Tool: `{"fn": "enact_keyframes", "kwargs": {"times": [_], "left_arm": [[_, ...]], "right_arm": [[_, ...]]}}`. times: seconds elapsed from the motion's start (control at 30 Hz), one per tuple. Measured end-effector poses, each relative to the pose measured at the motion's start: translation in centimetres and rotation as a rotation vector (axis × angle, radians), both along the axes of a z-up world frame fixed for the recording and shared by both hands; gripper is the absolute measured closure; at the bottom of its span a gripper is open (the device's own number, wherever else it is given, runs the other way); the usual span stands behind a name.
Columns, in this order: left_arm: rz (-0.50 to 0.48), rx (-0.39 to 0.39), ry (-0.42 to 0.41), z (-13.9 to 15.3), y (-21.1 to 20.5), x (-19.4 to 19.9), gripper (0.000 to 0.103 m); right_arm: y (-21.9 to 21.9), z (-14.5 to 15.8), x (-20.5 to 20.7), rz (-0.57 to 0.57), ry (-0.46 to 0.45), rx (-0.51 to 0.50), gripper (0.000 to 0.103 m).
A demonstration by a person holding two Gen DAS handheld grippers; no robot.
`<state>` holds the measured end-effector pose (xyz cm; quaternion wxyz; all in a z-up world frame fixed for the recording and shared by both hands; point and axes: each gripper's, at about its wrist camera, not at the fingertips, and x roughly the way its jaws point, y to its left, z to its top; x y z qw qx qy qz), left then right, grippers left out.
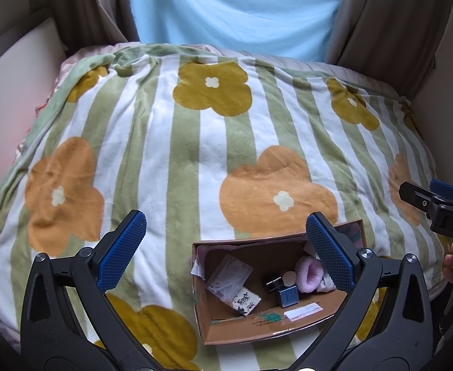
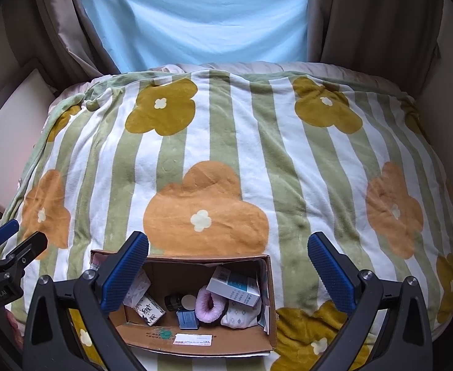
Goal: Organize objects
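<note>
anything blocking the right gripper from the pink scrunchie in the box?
Nothing visible. The right gripper is open above the open-topped cardboard box. The pink scrunchie lies exposed on top; a white-and-blue carton leans beside it, its edge crowding the scrunchie's right side.

The left hand-held gripper (image 1: 226, 253) hangs with its blue-padded fingers (image 1: 121, 250) spread wide and nothing between them, above a bed spread with a green-and-white striped fleece blanket with orange and mustard flowers (image 1: 195, 142). Near, an open brown cardboard box (image 1: 257, 327) sits on the blanket, holding a fluffy pink scrunchie (image 1: 310, 273), a small blue square case (image 1: 288, 296), a clear plastic packet (image 1: 228, 276) and a black-and-white patterned card (image 1: 246, 303). The right hand-held gripper (image 1: 442, 207) shows at the right edge.
</note>
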<state>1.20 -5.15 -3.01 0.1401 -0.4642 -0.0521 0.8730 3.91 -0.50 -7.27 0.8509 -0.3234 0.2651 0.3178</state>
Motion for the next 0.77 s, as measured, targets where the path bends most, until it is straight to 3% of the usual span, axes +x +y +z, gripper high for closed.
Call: {"fn": "enact_keyframes", "kwargs": {"times": [0.23, 0.5, 0.77], "left_arm": [[0.012, 0.038, -0.001, 0.1, -0.4, 0.1, 0.0], [0.041, -0.036, 0.042, 0.7, -0.1, 0.5, 0.0], [0.056, -0.014, 0.069, 0.5, 0.0, 1.1, 0.0]], "right_arm": [[-0.1, 0.1, 0.2, 0.002, -0.001, 0.001, 0.0], [-0.1, 0.1, 0.1, 0.004, -0.004, 0.001, 0.0], [-0.1, 0.0, 0.1, 0.001, -0.006, 0.001, 0.0]]}}
